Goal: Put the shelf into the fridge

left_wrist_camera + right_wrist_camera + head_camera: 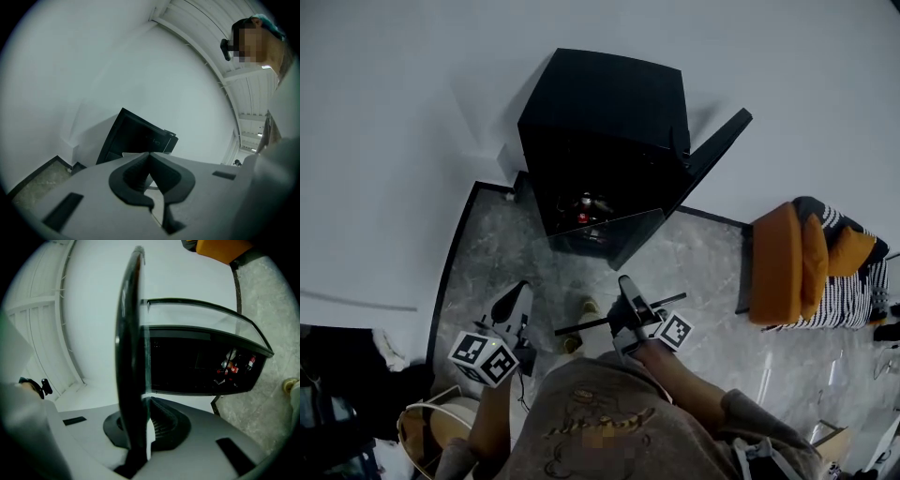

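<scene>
The shelf (129, 357) is seen as clear glossy glass rimmed in dark plastic; the fridge (609, 112) is finished smooth black, the floor (487, 272) laid in polished grey marbled stone, the right gripper (143, 401) moulded in matt grey plastic

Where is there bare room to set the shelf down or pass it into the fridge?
Bare floor lies left of the fridge and between its open door and the orange chair. Inside, bottles crowd the bottom; the dark space above them looks free.

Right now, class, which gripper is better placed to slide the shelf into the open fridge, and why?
The right, most likely. The right gripper is shut on the shelf edge and faces the fridge, whose door stands open. The left gripper is shut on nothing.
</scene>
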`<state>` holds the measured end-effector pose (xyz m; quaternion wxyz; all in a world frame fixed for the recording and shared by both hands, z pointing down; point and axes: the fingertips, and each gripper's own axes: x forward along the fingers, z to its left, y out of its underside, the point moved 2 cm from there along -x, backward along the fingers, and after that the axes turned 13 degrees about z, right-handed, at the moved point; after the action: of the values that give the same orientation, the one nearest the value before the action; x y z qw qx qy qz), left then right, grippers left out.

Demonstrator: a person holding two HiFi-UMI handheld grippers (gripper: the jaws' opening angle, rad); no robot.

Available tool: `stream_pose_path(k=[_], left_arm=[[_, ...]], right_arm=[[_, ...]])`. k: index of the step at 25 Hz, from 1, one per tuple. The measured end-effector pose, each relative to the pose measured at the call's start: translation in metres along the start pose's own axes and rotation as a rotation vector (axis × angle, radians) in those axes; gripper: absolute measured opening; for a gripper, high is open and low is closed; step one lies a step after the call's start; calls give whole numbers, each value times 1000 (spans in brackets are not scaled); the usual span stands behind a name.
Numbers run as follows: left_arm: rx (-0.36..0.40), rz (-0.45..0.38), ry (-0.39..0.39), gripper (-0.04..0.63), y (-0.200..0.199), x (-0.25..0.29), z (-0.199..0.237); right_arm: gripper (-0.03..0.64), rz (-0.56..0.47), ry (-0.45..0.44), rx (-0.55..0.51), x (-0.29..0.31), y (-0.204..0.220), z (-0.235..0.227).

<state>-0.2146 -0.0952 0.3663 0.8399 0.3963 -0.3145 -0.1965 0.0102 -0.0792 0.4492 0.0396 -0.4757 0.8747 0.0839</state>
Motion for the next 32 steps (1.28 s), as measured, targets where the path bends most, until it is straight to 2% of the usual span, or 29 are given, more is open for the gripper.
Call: stream_pose_path(k=[9,19,32], left_arm=[[28,46,29,0,-7,29,13],[34,66,35,0,-8,61,34],[10,114,58,0,20,91,53]], right_arm=[[26,-69,-27,11,24,-9,-25],[26,-149,-18,33,38,-28,-60],[26,-215,-10,48,53,-27,-107]])
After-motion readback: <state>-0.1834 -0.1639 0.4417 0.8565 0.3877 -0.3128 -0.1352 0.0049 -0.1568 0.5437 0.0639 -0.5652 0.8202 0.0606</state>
